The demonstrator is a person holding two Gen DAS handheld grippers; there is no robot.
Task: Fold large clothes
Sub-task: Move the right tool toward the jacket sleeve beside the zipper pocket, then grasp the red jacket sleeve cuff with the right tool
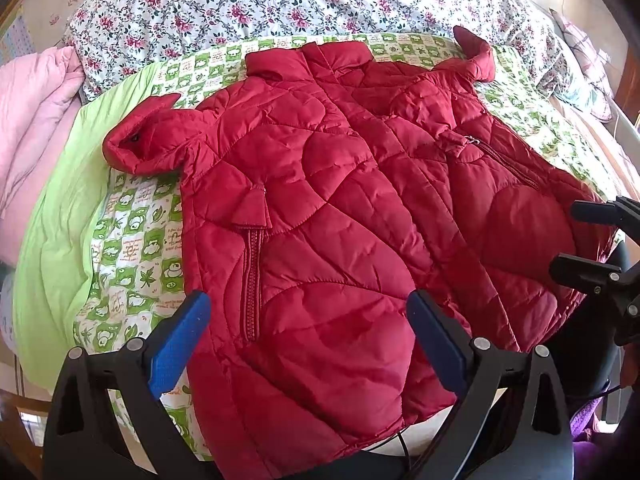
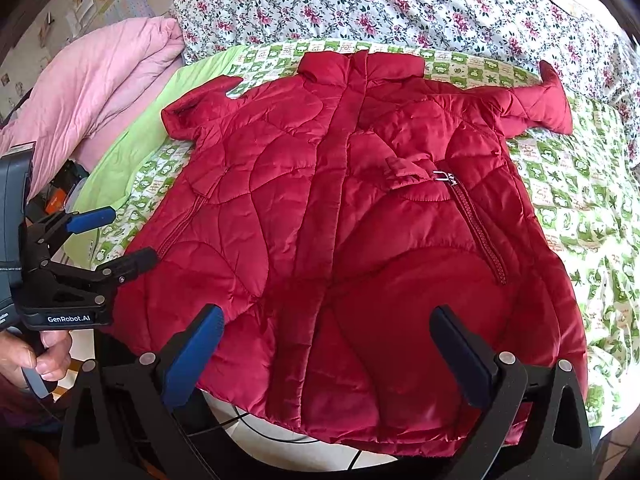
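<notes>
A red quilted jacket (image 1: 340,208) lies front-up and spread flat on the bed, collar far, hem near, both short sleeves out to the sides; it also fills the right wrist view (image 2: 360,220). My left gripper (image 1: 308,312) is open and empty, hovering above the jacket's near left hem. It also shows at the left of the right wrist view (image 2: 124,236). My right gripper (image 2: 328,324) is open and empty above the near middle of the hem. It shows at the right edge of the left wrist view (image 1: 568,240).
The jacket rests on a green-and-white checked quilt (image 1: 132,248) with a lime green border (image 1: 56,240). A floral duvet (image 2: 380,4) lies bunched behind it. A pink folded blanket (image 2: 96,84) sits at the far left. Floor tiles show below the bed's near edge.
</notes>
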